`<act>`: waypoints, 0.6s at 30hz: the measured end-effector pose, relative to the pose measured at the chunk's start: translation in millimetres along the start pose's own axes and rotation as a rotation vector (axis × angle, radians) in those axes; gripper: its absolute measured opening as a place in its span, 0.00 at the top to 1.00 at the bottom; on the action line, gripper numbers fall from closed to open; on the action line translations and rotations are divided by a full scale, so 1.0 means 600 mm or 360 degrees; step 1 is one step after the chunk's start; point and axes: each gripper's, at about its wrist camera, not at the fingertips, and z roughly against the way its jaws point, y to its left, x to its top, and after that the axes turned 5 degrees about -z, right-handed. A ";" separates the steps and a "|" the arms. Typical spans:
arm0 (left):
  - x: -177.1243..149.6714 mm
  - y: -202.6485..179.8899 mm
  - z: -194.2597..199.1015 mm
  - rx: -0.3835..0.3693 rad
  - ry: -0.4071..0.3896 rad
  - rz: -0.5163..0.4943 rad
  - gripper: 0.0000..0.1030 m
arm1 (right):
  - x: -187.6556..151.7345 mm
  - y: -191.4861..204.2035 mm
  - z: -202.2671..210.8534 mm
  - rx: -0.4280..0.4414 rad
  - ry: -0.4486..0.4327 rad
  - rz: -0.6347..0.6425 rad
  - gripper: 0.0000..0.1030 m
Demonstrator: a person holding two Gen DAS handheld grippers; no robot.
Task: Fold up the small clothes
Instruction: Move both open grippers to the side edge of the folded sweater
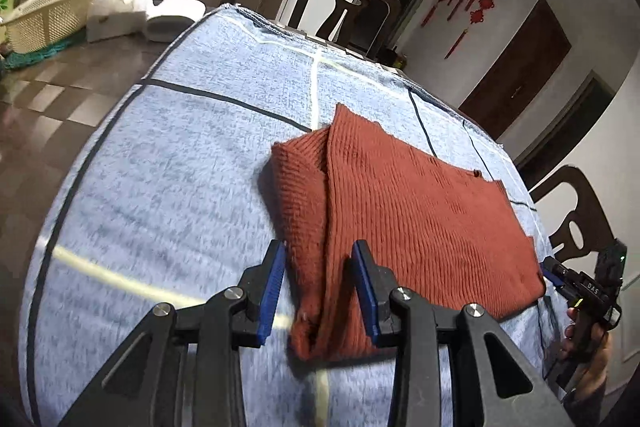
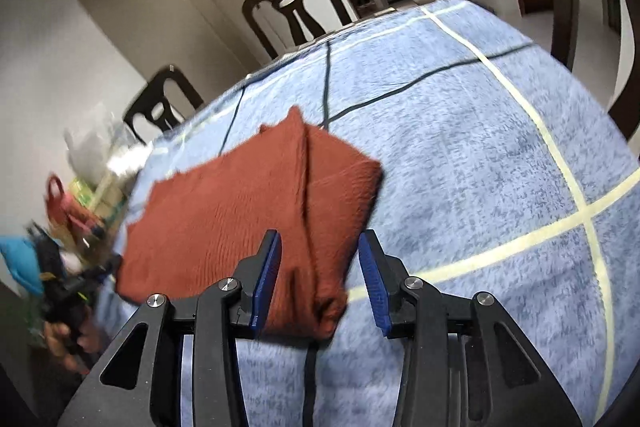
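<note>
The rust-red knitted sweater (image 1: 404, 211) lies folded into a rough rectangle on the blue checked cloth (image 1: 168, 163) covering the table. The left gripper (image 1: 320, 291) hangs just over one near corner, jaws apart and gripping nothing; the right gripper (image 2: 320, 283) stands wide over the other near corner, likewise empty. Both side folds look done, so the step in hand seems to be a regrasp. Next, each gripper would need to pinch its corner and carry the near edge across. Dark chairs (image 1: 348, 11) stand beyond.
</note>
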 end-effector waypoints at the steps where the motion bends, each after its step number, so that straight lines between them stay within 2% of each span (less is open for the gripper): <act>1: 0.005 0.003 -0.008 -0.0020 0.0010 0.0008 0.60 | 0.009 -0.013 -0.003 0.0046 -0.0005 -0.0062 0.60; 4: 0.017 0.010 -0.031 -0.0069 0.0031 0.0051 0.57 | 0.023 -0.042 -0.015 0.0141 0.0017 -0.0208 0.60; 7: 0.027 0.013 -0.042 -0.0130 0.0017 0.0079 0.55 | 0.026 -0.053 -0.024 0.0214 0.0021 -0.0272 0.60; 12: 0.022 0.012 -0.045 -0.0277 0.0035 0.0125 0.53 | 0.017 -0.036 -0.031 0.0295 0.0085 -0.0235 0.60; 18: -0.002 -0.012 -0.035 -0.0315 0.0060 0.0029 0.53 | -0.004 -0.004 -0.040 0.0376 0.0218 -0.0121 0.60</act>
